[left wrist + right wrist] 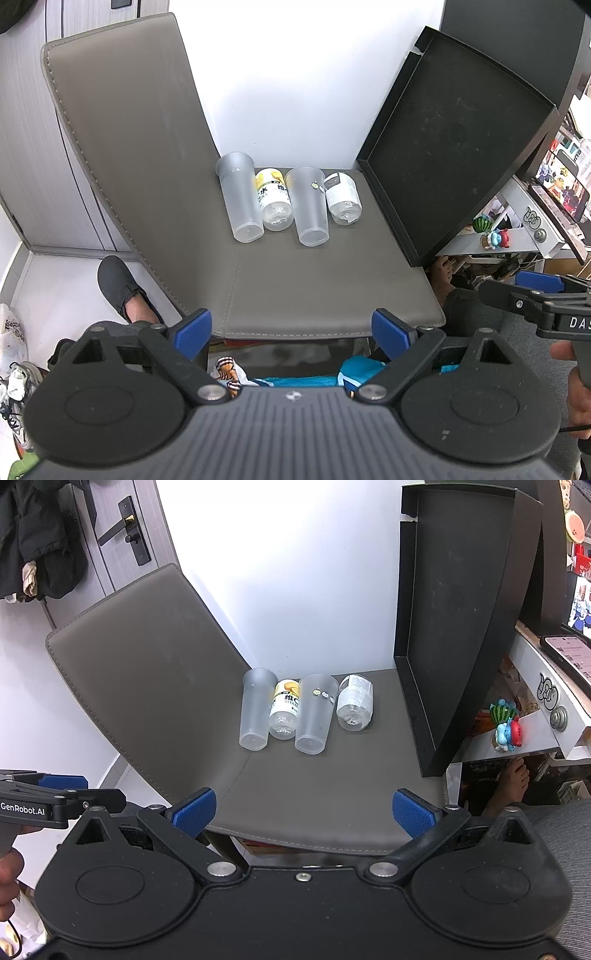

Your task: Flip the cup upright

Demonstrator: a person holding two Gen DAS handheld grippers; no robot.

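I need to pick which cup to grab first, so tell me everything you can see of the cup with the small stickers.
The sticker cup is a tall, tapered tumbler of frosted translucent plastic, apparently empty. It stands upside down on the grey chair seat, wide rim down and narrow base up. A few small stickers sit near its rim. It is third in a row, between the yellow-label bottle and the white-label bottle, close against both. Neither gripper is near it.

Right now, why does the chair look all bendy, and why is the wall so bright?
Left wrist view: the fisheye lens curves the chair back and black tray; the white wall is washed out by glare. Right wrist view: same bending, and the frosted cups stay sharp.
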